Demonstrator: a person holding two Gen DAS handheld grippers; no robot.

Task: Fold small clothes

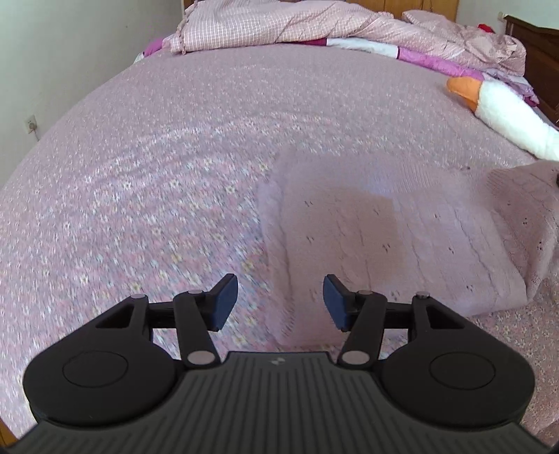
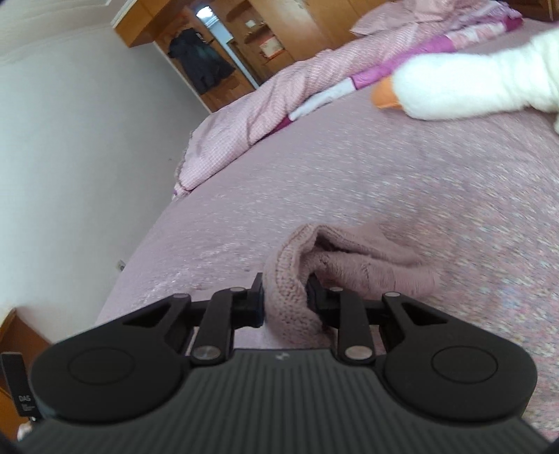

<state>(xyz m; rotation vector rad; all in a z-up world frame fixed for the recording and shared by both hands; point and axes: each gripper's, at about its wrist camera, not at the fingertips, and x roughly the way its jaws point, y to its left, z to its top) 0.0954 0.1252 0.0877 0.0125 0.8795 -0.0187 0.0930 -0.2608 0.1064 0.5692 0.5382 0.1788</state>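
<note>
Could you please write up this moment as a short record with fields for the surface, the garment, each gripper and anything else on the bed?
surface: bed with a pink floral cover
garment: pink knit garment, lying partly folded on the bed, one edge lifted at the right
left gripper: open, empty, hovering at the garment's near edge
right gripper: shut on a bunched fold of the garment
other items: white plush toy with an orange beak; crumpled pink checked quilt at the far end
</note>
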